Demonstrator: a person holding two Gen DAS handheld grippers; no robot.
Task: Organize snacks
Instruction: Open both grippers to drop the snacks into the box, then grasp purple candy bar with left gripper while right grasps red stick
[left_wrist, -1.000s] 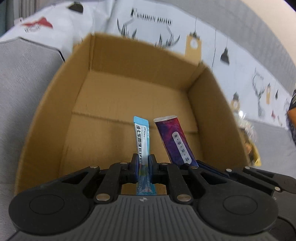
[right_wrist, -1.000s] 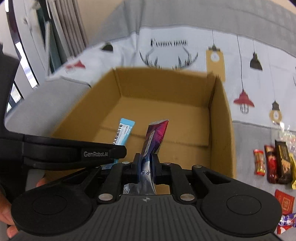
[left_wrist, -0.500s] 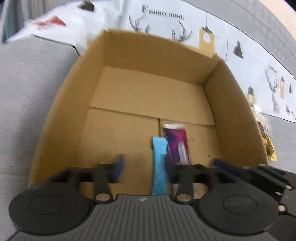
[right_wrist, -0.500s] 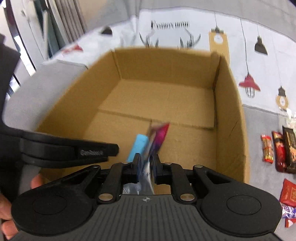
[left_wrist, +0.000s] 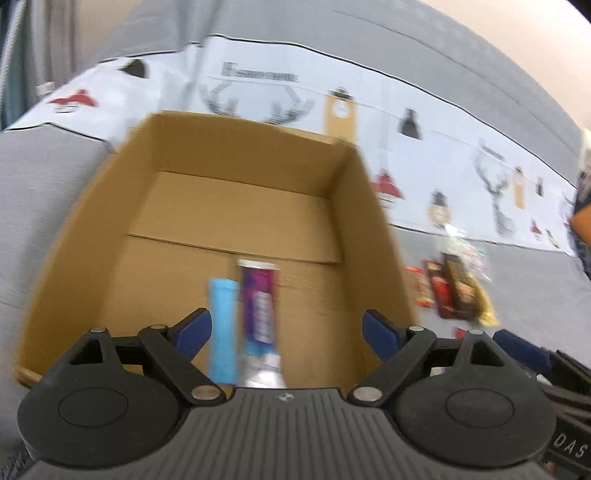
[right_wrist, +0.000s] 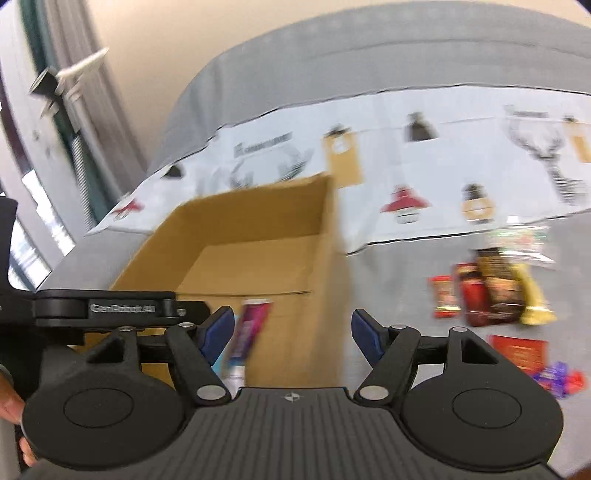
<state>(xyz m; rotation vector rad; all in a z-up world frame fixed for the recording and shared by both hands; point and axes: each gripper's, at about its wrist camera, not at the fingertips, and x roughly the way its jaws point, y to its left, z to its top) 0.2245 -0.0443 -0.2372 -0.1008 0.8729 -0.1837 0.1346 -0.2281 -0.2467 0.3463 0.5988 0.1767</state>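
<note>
An open cardboard box (left_wrist: 74, 236) stands on the grey sofa. On its floor near the front wall lie a light blue stick packet (left_wrist: 222, 328) and a purple stick packet (left_wrist: 258, 314), side by side. My left gripper (left_wrist: 286, 330) hovers over them, its jaws opening, with neither pad touching a packet. In the right wrist view my right gripper (right_wrist: 291, 330) hangs over the box's right front corner, its jaws opening too and nothing gripped. The purple packet (right_wrist: 251, 325) shows just inside its left finger, down in the box (right_wrist: 321, 210).
Loose snacks (right_wrist: 487, 291) lie on the sofa seat right of the box, with a red packet (right_wrist: 517, 350) and purple candies (right_wrist: 557, 374) nearer. A printed white cloth (right_wrist: 443, 158) covers the sofa back. A hand (right_wrist: 11, 406) holds the left gripper's body (right_wrist: 103, 308).
Both grippers were shut on their packets and have opened. The blue and purple packets dropped to the box floor. Both grippers pulled back, and the right one swung right toward the loose snacks.
</note>
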